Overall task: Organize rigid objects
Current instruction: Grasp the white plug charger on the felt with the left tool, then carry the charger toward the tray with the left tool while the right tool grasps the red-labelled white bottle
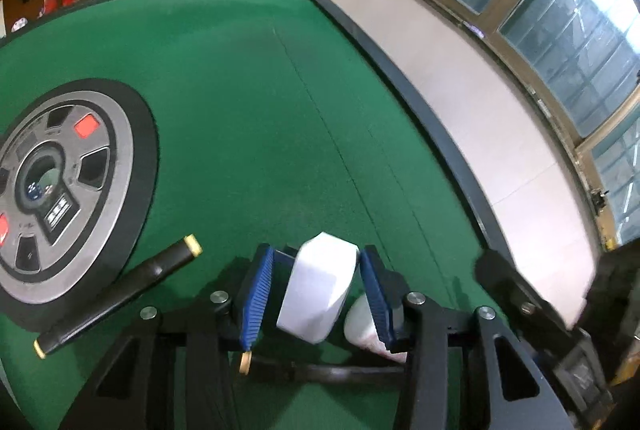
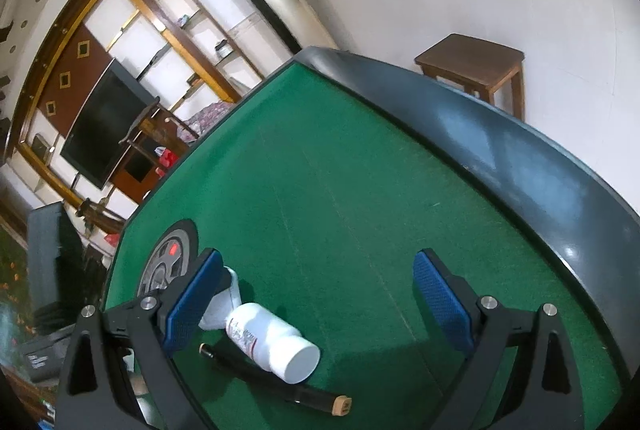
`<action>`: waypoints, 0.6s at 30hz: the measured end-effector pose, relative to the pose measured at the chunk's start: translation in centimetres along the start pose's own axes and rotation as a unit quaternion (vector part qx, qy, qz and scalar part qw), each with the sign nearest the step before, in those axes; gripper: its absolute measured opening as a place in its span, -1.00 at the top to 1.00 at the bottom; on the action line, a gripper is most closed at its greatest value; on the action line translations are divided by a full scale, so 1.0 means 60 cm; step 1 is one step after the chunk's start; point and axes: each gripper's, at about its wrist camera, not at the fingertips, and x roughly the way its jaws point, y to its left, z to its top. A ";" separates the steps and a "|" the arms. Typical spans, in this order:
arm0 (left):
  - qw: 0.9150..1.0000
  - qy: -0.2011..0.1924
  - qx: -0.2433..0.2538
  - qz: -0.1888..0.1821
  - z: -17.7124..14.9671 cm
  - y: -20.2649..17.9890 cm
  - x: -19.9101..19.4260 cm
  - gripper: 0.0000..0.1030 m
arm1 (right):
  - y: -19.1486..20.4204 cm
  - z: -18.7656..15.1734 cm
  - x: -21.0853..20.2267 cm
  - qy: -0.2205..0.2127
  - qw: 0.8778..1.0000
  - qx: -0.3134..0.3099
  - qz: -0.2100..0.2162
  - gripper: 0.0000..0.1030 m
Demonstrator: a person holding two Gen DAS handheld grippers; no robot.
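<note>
Your left gripper [image 1: 316, 290], a black linkage frame with ribbed blue pads, is closed onto a white faceted block [image 1: 318, 288]; one blue pad [image 1: 256, 300] presses its left face and the other its right, the block tilted between them above the surface. Your right gripper [image 2: 318, 304], of the same black frame and blue pads, stands with its jaws spread wide, nothing between its fingers [image 2: 442, 304], angled down toward the surface.
</note>
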 end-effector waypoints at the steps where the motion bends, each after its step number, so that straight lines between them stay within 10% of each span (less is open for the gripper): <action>1: 1.000 -0.003 0.001 -0.003 -0.004 0.002 -0.011 0.11 | 0.002 -0.001 0.002 0.004 1.000 -0.003 0.007 -0.86; 5: 1.000 -0.012 0.008 -0.008 -0.024 0.008 -0.047 0.18 | 0.017 -0.007 0.012 0.018 0.999 -0.025 0.024 -0.86; 7: 1.000 -0.009 0.006 -0.021 -0.030 0.011 -0.058 0.73 | 0.021 -0.007 0.013 0.017 0.999 -0.033 0.021 -0.86; 13: 0.999 -0.014 0.006 -0.036 -0.053 0.028 -0.094 0.73 | 0.015 -0.010 0.024 0.031 0.999 -0.030 0.026 -0.86; 18: 1.000 -0.016 -0.010 -0.016 -0.049 0.028 -0.072 -0.07 | 0.005 -0.009 0.029 0.040 0.999 -0.016 0.025 -0.86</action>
